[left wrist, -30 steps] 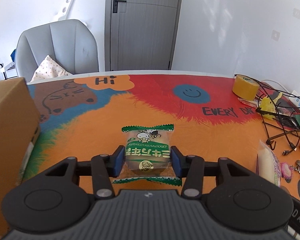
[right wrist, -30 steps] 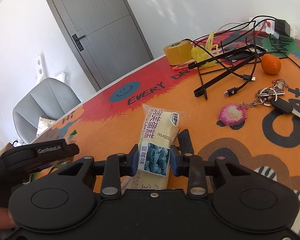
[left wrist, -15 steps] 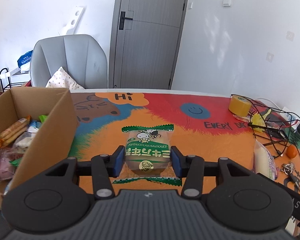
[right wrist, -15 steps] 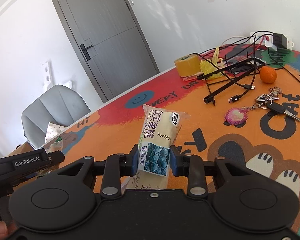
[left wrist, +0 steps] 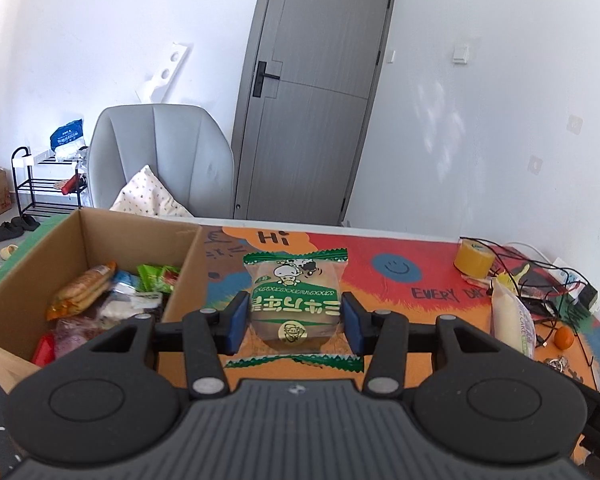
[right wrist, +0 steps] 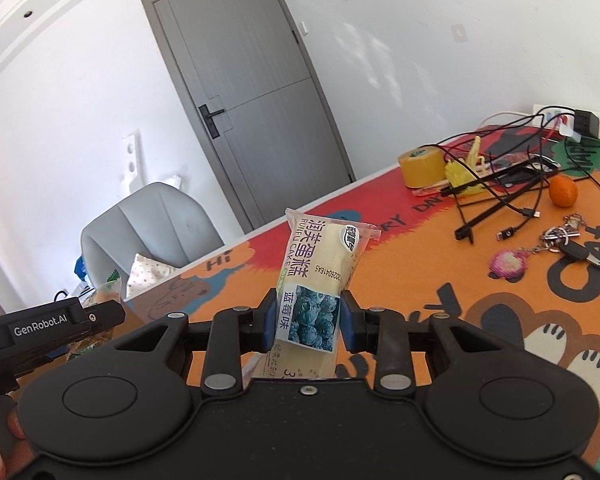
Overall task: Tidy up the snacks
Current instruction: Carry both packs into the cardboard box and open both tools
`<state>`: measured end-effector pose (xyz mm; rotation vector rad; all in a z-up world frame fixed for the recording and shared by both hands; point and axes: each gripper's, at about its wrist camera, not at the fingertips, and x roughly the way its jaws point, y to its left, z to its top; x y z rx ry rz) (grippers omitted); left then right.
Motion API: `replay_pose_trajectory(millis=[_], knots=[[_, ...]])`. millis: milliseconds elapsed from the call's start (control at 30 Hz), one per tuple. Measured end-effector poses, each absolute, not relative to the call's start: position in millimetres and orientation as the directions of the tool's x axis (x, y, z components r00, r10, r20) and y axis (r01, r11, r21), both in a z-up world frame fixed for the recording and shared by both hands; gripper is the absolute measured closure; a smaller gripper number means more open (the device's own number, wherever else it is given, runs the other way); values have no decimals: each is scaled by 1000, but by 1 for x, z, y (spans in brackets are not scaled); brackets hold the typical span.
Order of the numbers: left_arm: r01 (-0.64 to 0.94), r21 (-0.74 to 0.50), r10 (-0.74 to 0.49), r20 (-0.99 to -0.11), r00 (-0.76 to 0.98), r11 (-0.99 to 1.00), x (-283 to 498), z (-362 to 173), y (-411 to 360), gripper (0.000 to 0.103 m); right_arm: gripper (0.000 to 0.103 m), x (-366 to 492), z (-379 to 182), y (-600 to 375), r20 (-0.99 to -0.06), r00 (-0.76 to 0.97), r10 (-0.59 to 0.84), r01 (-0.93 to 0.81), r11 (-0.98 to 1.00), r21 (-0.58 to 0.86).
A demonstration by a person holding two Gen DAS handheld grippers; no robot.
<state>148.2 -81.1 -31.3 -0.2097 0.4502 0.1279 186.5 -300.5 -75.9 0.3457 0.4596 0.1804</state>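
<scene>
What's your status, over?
Left hand-held gripper clamps green bun packet; right hand-held gripper clamps blueberry cake. Cardboard box open. Nothing blocking.

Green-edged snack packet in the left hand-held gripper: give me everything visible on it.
The green-edged snack packet is a clear crinkly wrapper with green zigzag-sealed ends, a cartoon figure and upside-down green lettering over a round brown cake. The left hand-held gripper clamps its sides between blue pads, holding it clear of the table, beside the open cardboard box.
</scene>
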Motion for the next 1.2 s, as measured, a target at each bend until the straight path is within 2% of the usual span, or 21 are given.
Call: replay_pose_trajectory(millis=[600, 900, 1200], knots=[[-279, -216, 177, -399, 900, 935, 113, -9, 8, 56, 71, 184, -45, -222, -348, 863, 365, -247, 907, 341], [-323, -224, 210, -414, 885, 919, 109, -10, 46, 56, 71, 189, -39, -181, -347, 833, 431, -315, 885, 342], [-342, -240, 201, -468, 861, 908, 116, -23, 72, 55, 71, 197, -36, -149, -357, 806, 472, -364, 871, 330]])
